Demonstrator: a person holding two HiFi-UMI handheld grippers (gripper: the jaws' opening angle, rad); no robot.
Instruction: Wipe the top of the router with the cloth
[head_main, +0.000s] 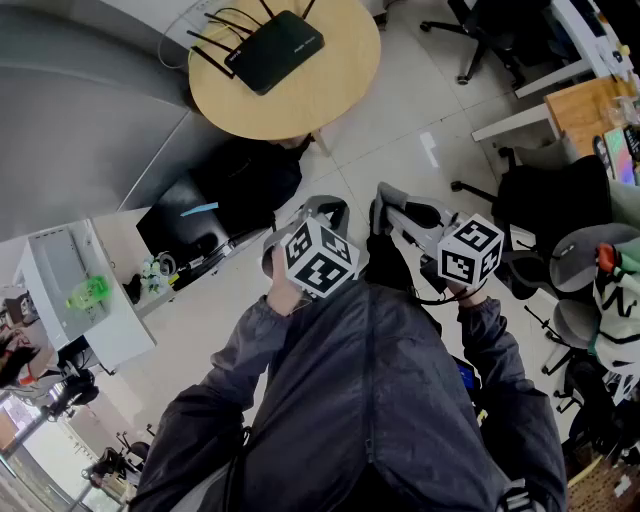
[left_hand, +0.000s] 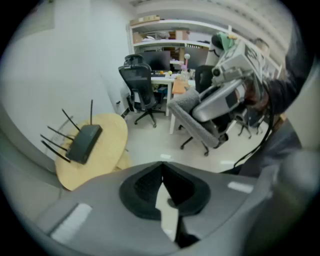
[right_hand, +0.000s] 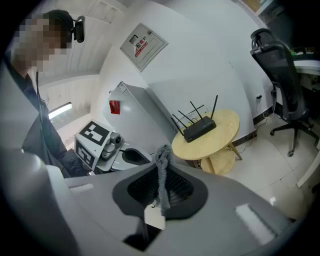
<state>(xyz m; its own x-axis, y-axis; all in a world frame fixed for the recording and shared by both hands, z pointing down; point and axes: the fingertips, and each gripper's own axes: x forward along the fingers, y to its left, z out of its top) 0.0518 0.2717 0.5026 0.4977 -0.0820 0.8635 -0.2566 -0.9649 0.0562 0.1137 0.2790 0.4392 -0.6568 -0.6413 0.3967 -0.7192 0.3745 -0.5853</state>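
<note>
The black router (head_main: 275, 48) with several antennas lies on a round wooden table (head_main: 320, 110), far ahead of both grippers. Both gripper views show the router (left_hand: 84, 143) (right_hand: 200, 129) at a distance. I hold both grippers close to my chest. My right gripper (right_hand: 162, 165) (head_main: 392, 203) is shut on a grey fuzzy cloth (right_hand: 161, 172), which sticks up between the pads with a white tag (right_hand: 153, 216) hanging below. My left gripper (left_hand: 162, 167) (head_main: 322, 207) is shut with nothing in it. The left gripper view shows the right gripper with the cloth (left_hand: 196, 124) hanging from it.
A black bag (head_main: 240, 180) sits on the floor under the table. A white cabinet (head_main: 70, 290) stands to the left. Office chairs (left_hand: 140, 90) (head_main: 560, 210) and desks (head_main: 560, 110) fill the right side. A tiled floor (head_main: 400, 120) lies between me and the table.
</note>
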